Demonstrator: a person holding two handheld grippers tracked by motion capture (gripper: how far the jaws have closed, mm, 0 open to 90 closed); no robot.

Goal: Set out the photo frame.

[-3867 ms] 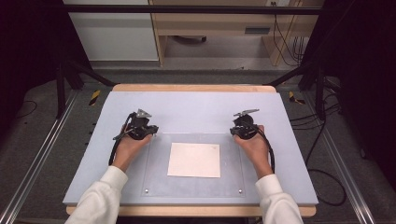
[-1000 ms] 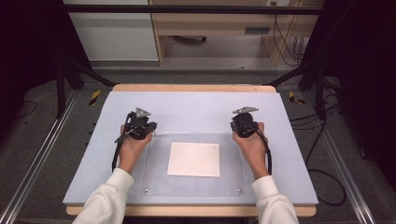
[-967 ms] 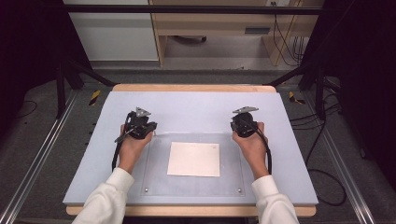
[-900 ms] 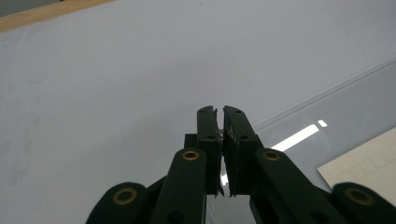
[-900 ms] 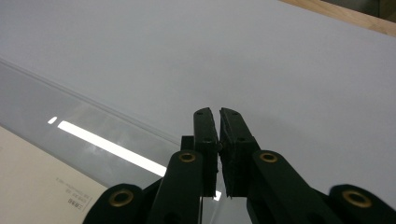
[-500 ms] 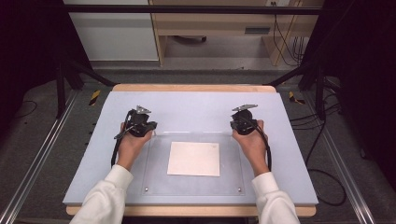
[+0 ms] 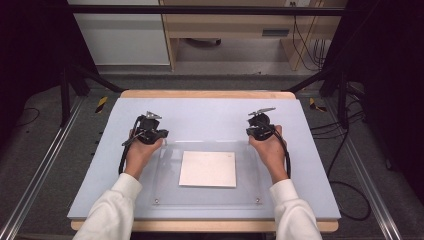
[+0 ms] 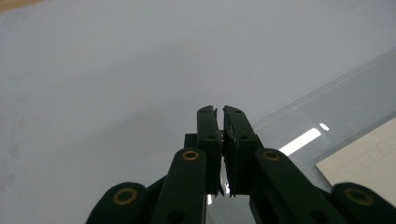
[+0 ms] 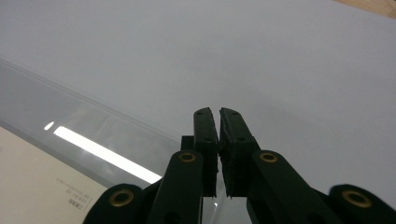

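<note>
Nothing looked begun: the cream sheet point(image 7: 208, 168) lay flat and untouched under the clear plate point(image 7: 165, 190) on the surface point(image 7: 200, 115), while the left gripper point(image 7: 156, 132) and right gripper point(image 7: 256, 128) rested beside the plate's far corners, fingers pressed together, empty.

High view: even overhead light falls on the pale blue-grey counter point(image 7: 210, 112); the surrounding floor and both side margins drop to near black. Shadows under the forearms are soft and short. Picture is slightly soft and low in detail throughout, with no motion blur.

Left gripper view: the clear rectangular acrylic sheet point(image 8: 345, 107) carries a bright elongated glare streak and a smaller spot beside it. The black jaws of the left hand-held gripper point(image 8: 219, 112) are underexposed, nearly silhouette, and soft toward the bottom edge.

Right gripper view: a similar white glare bar lies on the sheet point(image 9: 60, 121); the counter surface shades gradually darker toward one side. The cream square paper card point(image 9: 32, 186) reads warm-toned, its print blurred.
</note>
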